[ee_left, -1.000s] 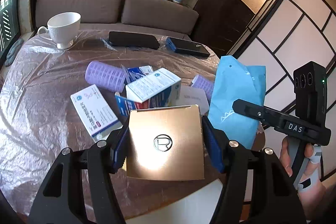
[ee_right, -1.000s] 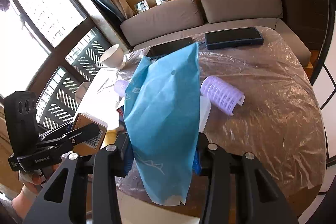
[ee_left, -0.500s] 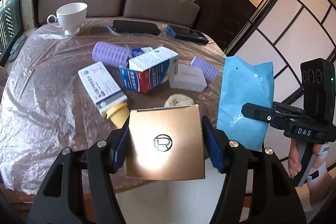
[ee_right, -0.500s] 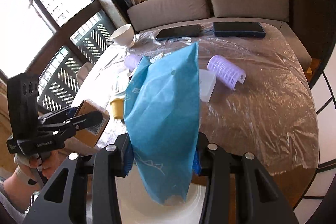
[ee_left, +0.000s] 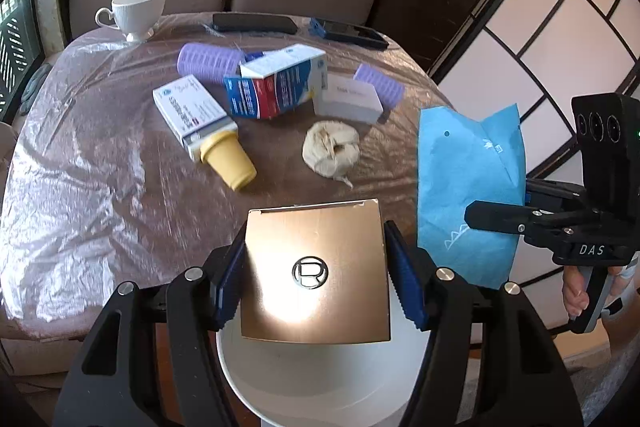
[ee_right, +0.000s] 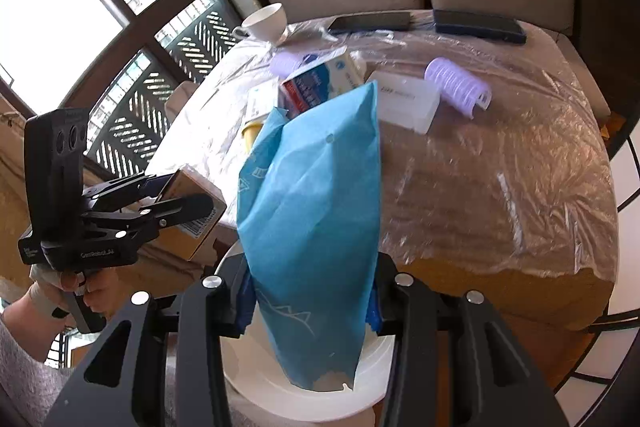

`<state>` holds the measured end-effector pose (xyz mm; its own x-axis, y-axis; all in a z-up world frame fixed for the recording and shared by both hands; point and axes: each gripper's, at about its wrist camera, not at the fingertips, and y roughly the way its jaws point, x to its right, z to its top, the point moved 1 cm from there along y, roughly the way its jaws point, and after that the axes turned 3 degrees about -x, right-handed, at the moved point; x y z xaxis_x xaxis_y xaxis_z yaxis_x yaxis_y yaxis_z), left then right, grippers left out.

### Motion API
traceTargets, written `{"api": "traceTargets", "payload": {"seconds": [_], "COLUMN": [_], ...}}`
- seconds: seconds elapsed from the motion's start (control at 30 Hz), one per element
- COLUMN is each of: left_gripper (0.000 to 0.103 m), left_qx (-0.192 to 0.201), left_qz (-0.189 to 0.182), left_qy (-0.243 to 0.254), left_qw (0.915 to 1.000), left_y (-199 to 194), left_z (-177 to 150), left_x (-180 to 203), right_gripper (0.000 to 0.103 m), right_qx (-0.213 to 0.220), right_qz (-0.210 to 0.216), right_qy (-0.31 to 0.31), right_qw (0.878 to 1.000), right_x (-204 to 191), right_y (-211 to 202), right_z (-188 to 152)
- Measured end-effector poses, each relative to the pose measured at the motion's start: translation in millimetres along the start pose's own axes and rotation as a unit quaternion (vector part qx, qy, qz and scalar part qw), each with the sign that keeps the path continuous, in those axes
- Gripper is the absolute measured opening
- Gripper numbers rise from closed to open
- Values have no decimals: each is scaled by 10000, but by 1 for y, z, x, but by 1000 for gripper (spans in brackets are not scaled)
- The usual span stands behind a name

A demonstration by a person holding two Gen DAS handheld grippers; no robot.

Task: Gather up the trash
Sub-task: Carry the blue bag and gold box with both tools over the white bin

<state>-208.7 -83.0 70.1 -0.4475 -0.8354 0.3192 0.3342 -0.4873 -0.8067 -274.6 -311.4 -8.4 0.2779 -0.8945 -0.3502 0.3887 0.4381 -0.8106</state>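
Two tongs clamped on trash, left tongs (ee_left: 316,277) gripping a bronze square box (ee_left: 316,267), right tongs (ee_right: 308,303) a blue paper bag (ee_right: 316,211), both directly above the white round bin (ee_left: 320,383) off the bench's (ee_left: 100,187) near edge.

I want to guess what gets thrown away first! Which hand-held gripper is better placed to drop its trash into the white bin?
Probably the left hand-held gripper. Its gold box hangs squarely above the white bin. The right hand-held gripper holds the blue bag nearer the bin's rim, though it's close too.
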Motion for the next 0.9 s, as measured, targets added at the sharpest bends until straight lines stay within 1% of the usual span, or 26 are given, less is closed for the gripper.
{"api": "traceTargets", "payload": {"seconds": [0.43, 0.5, 0.7, 0.9], "left_gripper": [64, 64, 64, 64], "left_qx": [-324, -356, -484, -639], "left_qz": [209, 219, 257, 307], "left_qy": [273, 301, 351, 398], "left_qw": [9989, 9987, 9979, 9967], "left_y": [13, 16, 24, 31], "left_z": [-32, -36, -45, -55], "left_x": [11, 12, 12, 13], "right_gripper": [41, 41, 41, 41], "right_qx": [-580, -625, -778, -975], "right_qz": [10, 69, 51, 32], "right_qy": [-235, -268, -364, -334], "right_qw": [9980, 9977, 9963, 9947], "right_x": [-8, -9, -12, -5], "right_y": [18, 21, 32, 44], "right_z": [-37, -41, -48, -55]}}
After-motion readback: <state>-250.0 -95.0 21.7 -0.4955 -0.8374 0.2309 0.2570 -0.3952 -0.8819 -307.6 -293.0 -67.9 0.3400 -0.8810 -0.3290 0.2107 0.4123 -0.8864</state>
